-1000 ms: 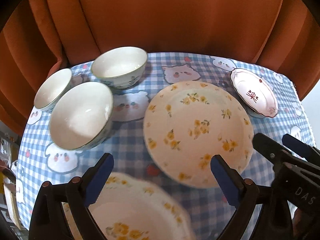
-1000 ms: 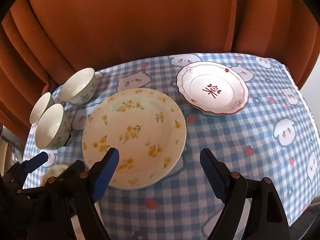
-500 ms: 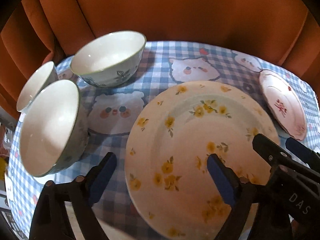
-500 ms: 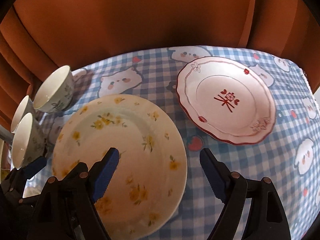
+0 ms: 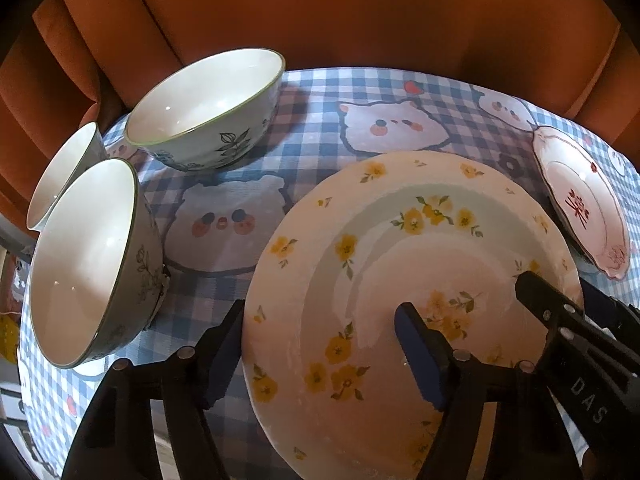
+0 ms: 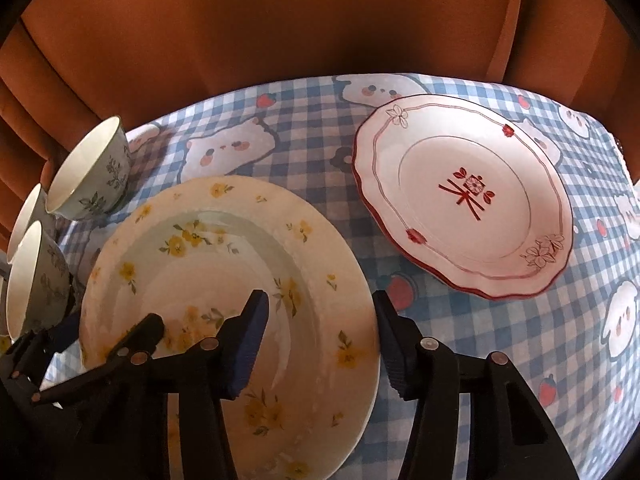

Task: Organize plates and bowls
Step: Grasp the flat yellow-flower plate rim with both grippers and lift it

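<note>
A large cream plate with yellow flowers (image 5: pixel 400 240) (image 6: pixel 200 248) lies on the blue checked tablecloth (image 5: pixel 312 136). My left gripper (image 5: pixel 320 312) straddles its left rim: one finger sits outside the edge, the other over the plate's inside. Its jaws are closing, and a gap still shows. My right gripper (image 6: pixel 320 300) straddles the right rim the same way, also closing. Three white bowls with leaf prints (image 5: pixel 200 112) (image 5: pixel 80 260) (image 5: pixel 64 172) stand to the left. A red-trimmed plate (image 6: pixel 460 196) lies at the right.
Orange curtain folds (image 6: pixel 280 20) hang close behind the table's far edge. The right gripper's body (image 5: pixel 560 320) shows at the right of the left wrist view. Bare cloth (image 6: pixel 520 360) lies in front of the red-trimmed plate.
Both grippers have come down and forward onto the yellow-flowered plate, and their jaws have narrowed around its rims. A second flowered plate near the left gripper has dropped out of view.
</note>
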`<state>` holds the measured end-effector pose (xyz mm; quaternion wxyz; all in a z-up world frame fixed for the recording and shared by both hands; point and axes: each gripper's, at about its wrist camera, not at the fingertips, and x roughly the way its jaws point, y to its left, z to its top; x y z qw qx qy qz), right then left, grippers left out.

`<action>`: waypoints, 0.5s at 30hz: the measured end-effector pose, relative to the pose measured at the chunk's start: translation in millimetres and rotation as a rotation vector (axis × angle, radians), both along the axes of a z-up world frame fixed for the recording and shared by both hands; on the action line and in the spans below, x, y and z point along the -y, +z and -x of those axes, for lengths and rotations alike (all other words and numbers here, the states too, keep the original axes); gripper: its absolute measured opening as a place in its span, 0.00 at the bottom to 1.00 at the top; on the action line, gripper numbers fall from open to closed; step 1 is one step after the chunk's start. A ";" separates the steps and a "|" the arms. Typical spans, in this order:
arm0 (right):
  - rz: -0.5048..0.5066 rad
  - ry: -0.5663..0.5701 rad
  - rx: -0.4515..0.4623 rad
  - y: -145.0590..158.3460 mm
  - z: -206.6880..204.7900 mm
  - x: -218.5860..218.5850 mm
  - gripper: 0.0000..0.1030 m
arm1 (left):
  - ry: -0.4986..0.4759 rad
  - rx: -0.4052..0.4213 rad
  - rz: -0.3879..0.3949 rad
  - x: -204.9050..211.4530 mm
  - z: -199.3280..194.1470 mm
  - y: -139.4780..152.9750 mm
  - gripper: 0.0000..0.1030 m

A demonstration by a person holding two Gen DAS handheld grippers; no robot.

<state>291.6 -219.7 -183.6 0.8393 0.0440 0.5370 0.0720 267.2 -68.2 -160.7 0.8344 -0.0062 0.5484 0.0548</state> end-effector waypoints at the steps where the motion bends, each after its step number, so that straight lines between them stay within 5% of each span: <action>1: 0.004 -0.001 -0.003 0.1 1.9 0.8 0.55 | -0.006 -0.003 0.002 1.5 1.4 0.3 0.71; 15: 0.049 -0.086 -0.074 3.2 54.1 40.5 0.55 | -0.114 -0.044 0.061 42.4 39.7 3.8 0.71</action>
